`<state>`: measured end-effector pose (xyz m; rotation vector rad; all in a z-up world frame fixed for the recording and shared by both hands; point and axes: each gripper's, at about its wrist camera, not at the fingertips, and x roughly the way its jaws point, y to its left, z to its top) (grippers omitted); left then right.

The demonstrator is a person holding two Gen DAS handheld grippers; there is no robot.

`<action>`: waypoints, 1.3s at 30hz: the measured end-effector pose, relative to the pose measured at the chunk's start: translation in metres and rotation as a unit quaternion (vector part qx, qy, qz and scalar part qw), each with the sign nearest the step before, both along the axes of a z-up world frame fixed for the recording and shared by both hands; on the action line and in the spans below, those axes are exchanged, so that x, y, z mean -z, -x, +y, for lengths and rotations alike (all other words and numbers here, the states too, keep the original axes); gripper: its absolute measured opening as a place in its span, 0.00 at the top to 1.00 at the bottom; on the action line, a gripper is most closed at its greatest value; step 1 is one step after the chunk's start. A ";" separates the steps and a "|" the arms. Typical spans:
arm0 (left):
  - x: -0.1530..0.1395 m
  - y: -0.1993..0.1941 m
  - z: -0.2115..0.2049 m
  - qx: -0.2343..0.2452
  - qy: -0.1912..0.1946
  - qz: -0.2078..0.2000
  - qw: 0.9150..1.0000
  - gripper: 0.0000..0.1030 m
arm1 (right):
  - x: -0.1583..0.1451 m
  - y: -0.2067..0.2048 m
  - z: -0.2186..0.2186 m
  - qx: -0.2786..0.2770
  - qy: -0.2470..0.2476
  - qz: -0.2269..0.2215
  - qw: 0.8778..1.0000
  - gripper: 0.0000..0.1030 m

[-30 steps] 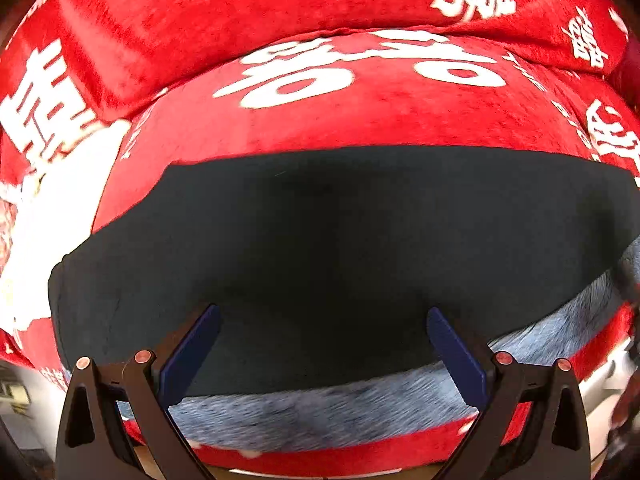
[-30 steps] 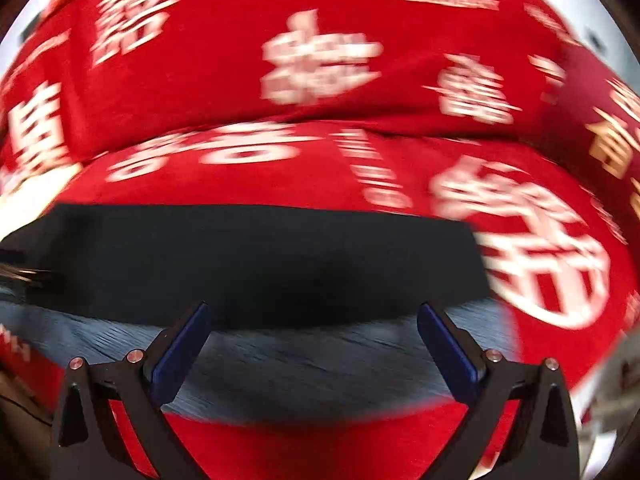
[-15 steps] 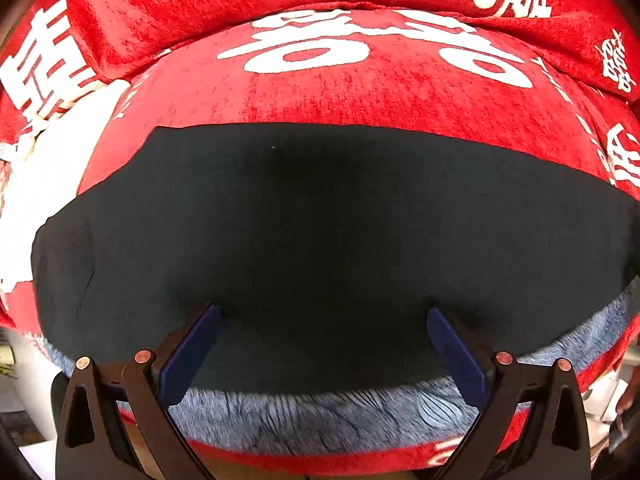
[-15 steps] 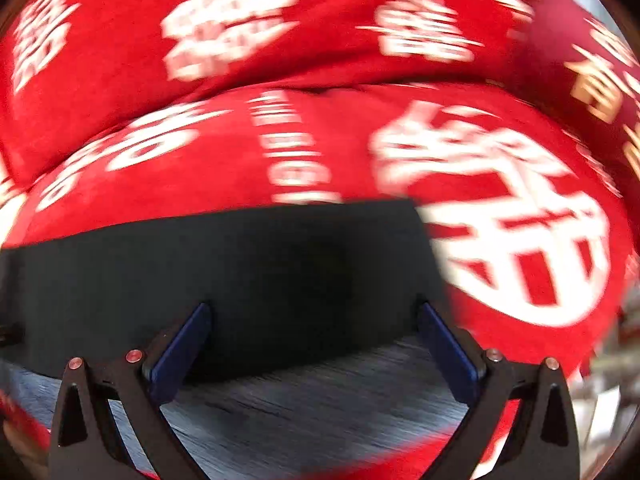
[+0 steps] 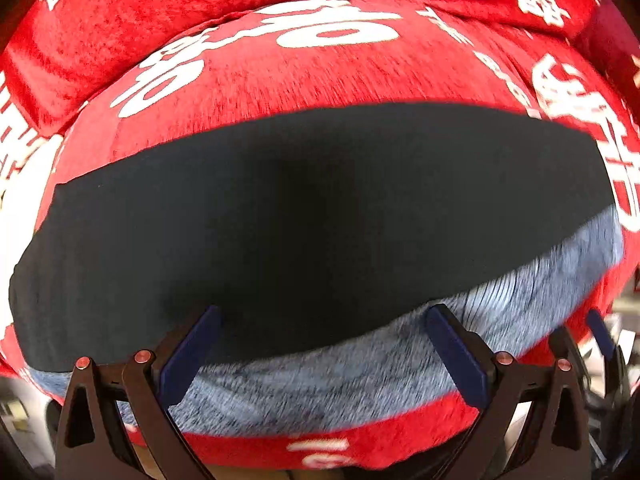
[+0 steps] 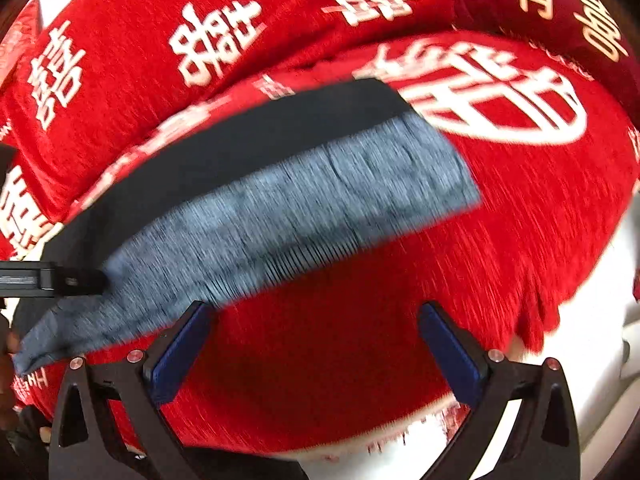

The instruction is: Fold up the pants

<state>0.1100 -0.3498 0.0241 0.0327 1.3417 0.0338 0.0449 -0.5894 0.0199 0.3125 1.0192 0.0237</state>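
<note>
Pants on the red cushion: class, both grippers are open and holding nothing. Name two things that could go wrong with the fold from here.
1. The pants lie with the grey layer offset from the dark one, so the fold may finish uneven.
2. The right gripper hangs over bare red cushion, apart from the cloth; closing there would likely miss. The left gripper is over the near edge, but contact is unclear.

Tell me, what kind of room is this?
Probably a home living room or bedroom. Plush red cushions with white characters form a seat and backrest, like a covered sofa or bed, and dark folded pants with a grey inner layer lie on them.
</note>
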 end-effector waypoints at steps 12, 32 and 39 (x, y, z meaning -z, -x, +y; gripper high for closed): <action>0.007 -0.007 0.001 -0.013 0.007 -0.017 1.000 0.00 | -0.009 -0.026 0.007 -0.014 -0.080 -0.055 0.995 0.00; 0.008 -0.005 -0.005 0.004 -0.011 -0.047 0.999 0.00 | -0.055 -0.069 0.010 -0.020 -0.014 -0.084 0.996 0.81; 0.001 -0.008 0.010 0.017 0.016 -0.027 0.999 0.00 | -0.101 -0.059 0.065 -0.068 0.077 -0.118 0.988 0.81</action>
